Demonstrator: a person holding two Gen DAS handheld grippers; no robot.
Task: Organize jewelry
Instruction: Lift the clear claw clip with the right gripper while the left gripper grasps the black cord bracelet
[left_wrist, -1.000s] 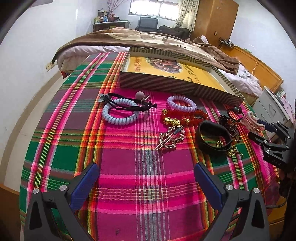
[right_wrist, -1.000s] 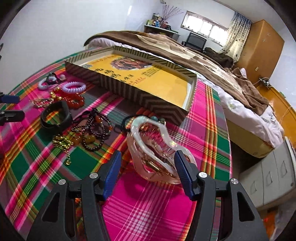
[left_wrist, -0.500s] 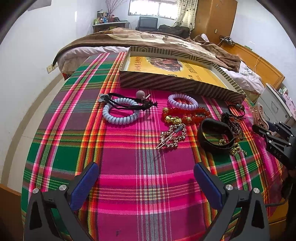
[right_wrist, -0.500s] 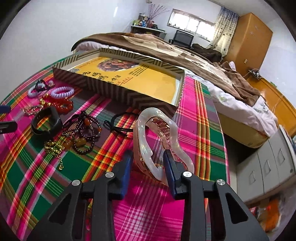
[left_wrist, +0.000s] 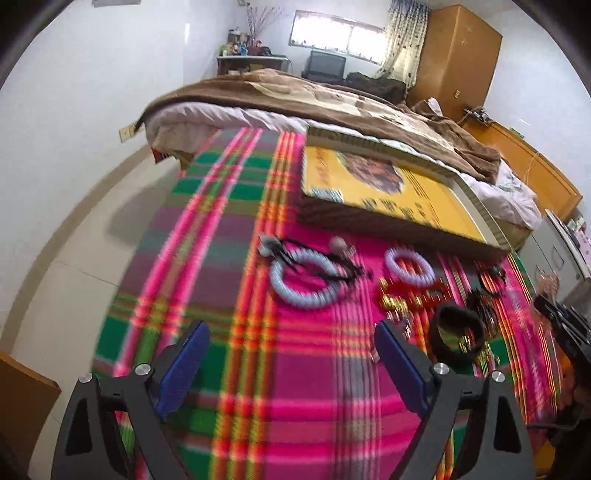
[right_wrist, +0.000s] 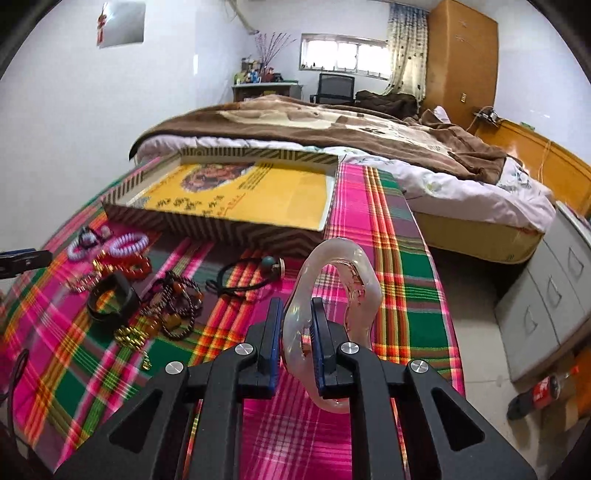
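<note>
My right gripper (right_wrist: 296, 304) is closing, and its pads press on the lower loop of a translucent pink hair claw clip (right_wrist: 347, 273), held upright above the plaid cloth. My left gripper (left_wrist: 291, 332) hovers over bare cloth; its jaws stand wide, are closing a little, and hold nothing. Beyond it lie a pale blue spiral hair tie (left_wrist: 306, 280), a lilac bracelet (left_wrist: 408, 266) and a black cuff (left_wrist: 456, 332). Left of the clip lie a dark bead necklace (right_wrist: 177, 299) and a black hair tie (right_wrist: 243, 277). A striped box (right_wrist: 236, 225) with a yellow floor stands behind the jewelry.
A bed with a brown blanket (right_wrist: 332, 125) lies behind the table. A grey drawer cabinet (right_wrist: 546, 295) and a cola bottle (right_wrist: 535, 395) on the floor are to the right, past the table's edge. The left view is motion-blurred.
The right jaws went from wide around the lying clip to pressed on it, and the clip now stands upright, off the cloth. The left gripper rose and swung, its jaws a little narrower.
</note>
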